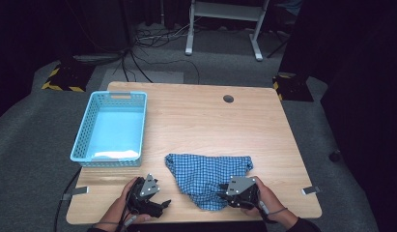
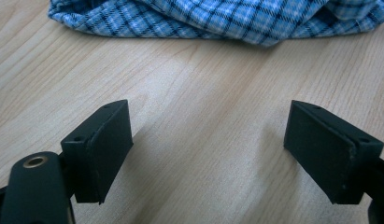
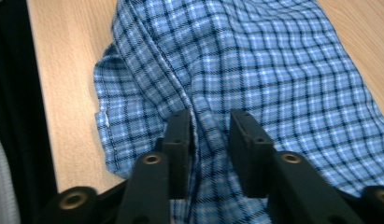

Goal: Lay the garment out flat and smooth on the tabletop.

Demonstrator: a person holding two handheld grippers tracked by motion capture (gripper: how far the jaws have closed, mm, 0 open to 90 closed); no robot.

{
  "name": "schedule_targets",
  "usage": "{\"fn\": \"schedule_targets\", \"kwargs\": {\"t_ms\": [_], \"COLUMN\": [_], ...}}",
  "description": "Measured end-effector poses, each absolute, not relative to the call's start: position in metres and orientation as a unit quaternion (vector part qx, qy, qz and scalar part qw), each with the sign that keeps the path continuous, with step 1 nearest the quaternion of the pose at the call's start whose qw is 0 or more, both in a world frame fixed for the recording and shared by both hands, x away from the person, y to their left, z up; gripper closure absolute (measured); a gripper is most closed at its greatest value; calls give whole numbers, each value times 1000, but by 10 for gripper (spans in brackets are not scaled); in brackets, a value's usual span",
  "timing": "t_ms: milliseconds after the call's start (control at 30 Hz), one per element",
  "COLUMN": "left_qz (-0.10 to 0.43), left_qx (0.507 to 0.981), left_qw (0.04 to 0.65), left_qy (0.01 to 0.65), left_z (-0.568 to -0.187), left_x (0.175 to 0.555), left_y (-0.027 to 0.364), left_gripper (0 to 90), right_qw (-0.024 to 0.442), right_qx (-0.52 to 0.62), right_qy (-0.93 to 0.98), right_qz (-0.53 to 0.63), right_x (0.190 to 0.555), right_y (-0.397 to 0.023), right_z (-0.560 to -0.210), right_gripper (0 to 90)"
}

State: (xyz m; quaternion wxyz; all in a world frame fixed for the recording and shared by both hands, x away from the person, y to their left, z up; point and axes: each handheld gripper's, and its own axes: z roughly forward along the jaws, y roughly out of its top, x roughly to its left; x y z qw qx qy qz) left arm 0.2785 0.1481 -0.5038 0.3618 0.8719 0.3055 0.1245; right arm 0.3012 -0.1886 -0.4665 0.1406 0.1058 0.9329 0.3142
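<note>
Right claw [image 3: 209, 140] pinches checked cloth [image 3: 273, 70] (basket [image 1: 111, 126] overhead).

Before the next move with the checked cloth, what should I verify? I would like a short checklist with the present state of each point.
1. Right gripper has cloth between its jaws: ok, a raised fold of the blue checked cloth sits there.
2. Grip is firm: cannot tell; the pads look close on the fold, but a narrow gap shows.
3. Left gripper is free: ok, jaws wide open over bare table, short of the cloth edge.
4. Cloth lies fully on the table: ok in the high view.
5. Blue basket is ready to receive: cannot tell; something pale lies at its near end.
</note>
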Motion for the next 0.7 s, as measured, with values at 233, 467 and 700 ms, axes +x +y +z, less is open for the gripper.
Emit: {"fn": "schedule_targets", "kwargs": {"t_ms": [233,467,700], "left_qz": [125,125,125], "left_qx": [872,872,872], "left_qw": [361,362,361], "left_qy": [306,306,306], "left_z": [-504,-504,-504], "left_x": [278,278,278], "left_y": [148,148,148], "left_gripper": [152,152,152], "right_qw": [126,118,126], "right_qx": [102,101,87], "right_qy": [933,931,932], "right_qz": [320,330,327], "right_x": [302,303,298], "right_y": [-192,-196,-192], "right_z": [-462,-457,-458], "right_gripper": [829,860,705]}}
